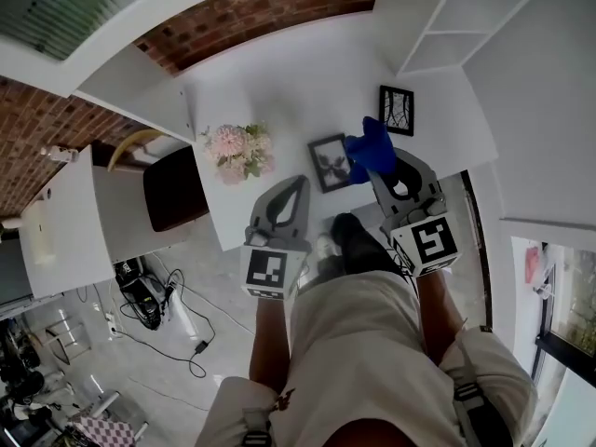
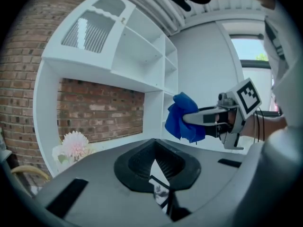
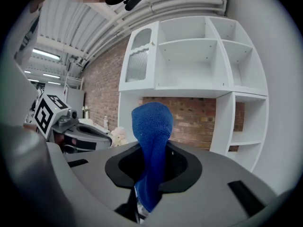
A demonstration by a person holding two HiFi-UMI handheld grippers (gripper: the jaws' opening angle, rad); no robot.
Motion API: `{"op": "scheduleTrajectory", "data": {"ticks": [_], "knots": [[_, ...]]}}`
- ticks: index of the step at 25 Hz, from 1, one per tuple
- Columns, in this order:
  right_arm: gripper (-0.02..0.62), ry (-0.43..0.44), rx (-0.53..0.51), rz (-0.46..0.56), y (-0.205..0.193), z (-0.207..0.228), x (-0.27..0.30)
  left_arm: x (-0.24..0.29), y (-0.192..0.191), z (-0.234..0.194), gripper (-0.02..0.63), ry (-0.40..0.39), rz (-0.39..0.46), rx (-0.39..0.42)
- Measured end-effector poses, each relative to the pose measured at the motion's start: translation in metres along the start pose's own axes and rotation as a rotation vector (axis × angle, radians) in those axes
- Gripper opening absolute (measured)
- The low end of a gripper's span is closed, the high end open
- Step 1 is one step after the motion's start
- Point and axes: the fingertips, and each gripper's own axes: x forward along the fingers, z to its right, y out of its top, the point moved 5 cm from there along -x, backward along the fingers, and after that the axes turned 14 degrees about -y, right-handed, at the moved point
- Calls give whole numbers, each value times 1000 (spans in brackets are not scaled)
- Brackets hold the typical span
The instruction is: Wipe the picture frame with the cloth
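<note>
The right gripper [image 1: 380, 173] is clamped on the blue cloth [image 3: 151, 126], a wad bunched past its tips so fabric rather than plastic would meet the picture frame [image 1: 329, 163] just ahead to its left, where the left gripper [image 1: 299, 182] sits closed and empty

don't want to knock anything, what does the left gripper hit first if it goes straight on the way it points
Likely the nearer picture frame: it sits just ahead of the left gripper, slightly right. Height is unclear; it might pass over toward the brick wall.
</note>
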Motion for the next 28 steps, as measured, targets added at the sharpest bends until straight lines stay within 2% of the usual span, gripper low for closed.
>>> {"op": "scheduleTrajectory", "data": {"ticks": [13,28], "knots": [[67,37,-20,35,23,-23,-17,-29,43,14,2,13,81,42],[67,50,-34,63,36,-35,-36,-45,51,27,2,19,102,62]]}}
